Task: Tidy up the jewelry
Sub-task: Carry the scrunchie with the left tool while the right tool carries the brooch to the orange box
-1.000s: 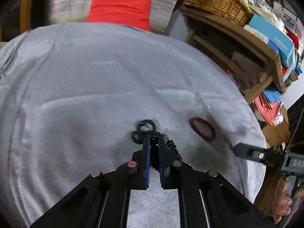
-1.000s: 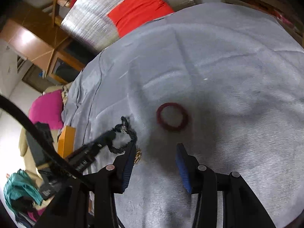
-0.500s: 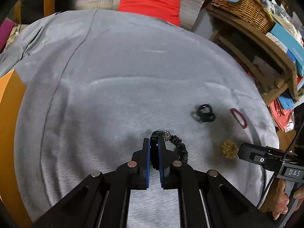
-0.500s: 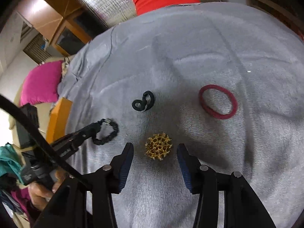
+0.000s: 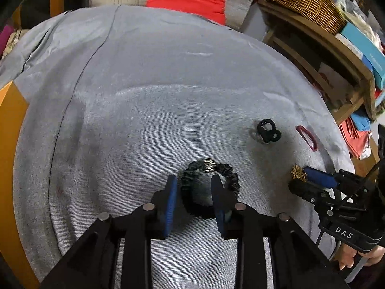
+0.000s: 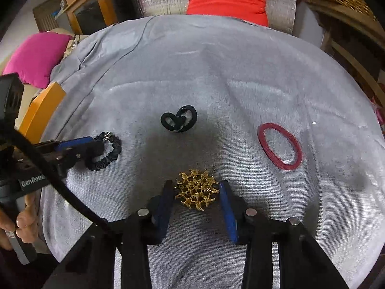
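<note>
Four pieces lie on the grey cloth [image 6: 216, 72]. A gold brooch [image 6: 196, 189] sits between the right gripper [image 6: 196, 193] fingers, which are closing, pads not clearly pressing. Left gripper [image 5: 193, 187] is opening astride a black scrunchie's [image 5: 226, 171] rim. Beyond lie a black band [image 6: 179, 118] and red band [image 6: 280, 146].

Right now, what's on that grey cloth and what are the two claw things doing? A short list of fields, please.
surface: grey cloth
left gripper: jaws opening astride one side of the black scrunchie, which lies on the cloth
right gripper: jaws closing around the gold ornament
loose items: black hair tie, twisted; red hair band, lying flat
behind: red cushion
</note>
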Action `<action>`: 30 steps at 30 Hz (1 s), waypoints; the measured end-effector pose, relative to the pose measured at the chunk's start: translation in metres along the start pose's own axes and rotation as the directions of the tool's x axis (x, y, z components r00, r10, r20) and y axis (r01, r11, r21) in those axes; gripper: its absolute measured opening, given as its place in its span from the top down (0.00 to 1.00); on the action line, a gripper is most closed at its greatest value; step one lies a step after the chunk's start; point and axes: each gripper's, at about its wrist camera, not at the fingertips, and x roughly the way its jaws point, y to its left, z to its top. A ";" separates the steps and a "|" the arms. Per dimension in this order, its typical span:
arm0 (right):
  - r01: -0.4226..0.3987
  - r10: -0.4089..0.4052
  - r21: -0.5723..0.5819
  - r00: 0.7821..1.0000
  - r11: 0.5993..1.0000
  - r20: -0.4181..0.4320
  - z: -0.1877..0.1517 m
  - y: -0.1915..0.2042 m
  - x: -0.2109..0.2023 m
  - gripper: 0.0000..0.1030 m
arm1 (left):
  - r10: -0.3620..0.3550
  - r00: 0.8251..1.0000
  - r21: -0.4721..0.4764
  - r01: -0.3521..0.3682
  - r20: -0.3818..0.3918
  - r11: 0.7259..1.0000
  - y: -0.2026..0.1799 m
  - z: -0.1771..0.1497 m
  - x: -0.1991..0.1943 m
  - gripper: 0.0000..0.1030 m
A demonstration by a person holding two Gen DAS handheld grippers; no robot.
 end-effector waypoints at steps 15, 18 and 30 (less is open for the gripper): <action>-0.029 0.022 0.057 0.993 0.998 0.119 0.007 -0.005 -0.029 0.61 | 0.019 0.973 -0.028 -0.013 0.229 1.000 -0.008 0.014 -0.063 0.92; -0.045 0.037 0.051 0.988 0.998 0.148 0.008 0.003 -0.036 0.61 | 0.041 0.955 -0.040 -0.030 0.293 0.999 -0.001 0.019 -0.090 0.92; -0.186 0.220 -0.160 0.948 0.969 0.229 0.027 0.110 -0.052 0.61 | 0.204 0.858 -0.181 -0.132 0.472 0.974 0.086 0.016 -0.186 0.92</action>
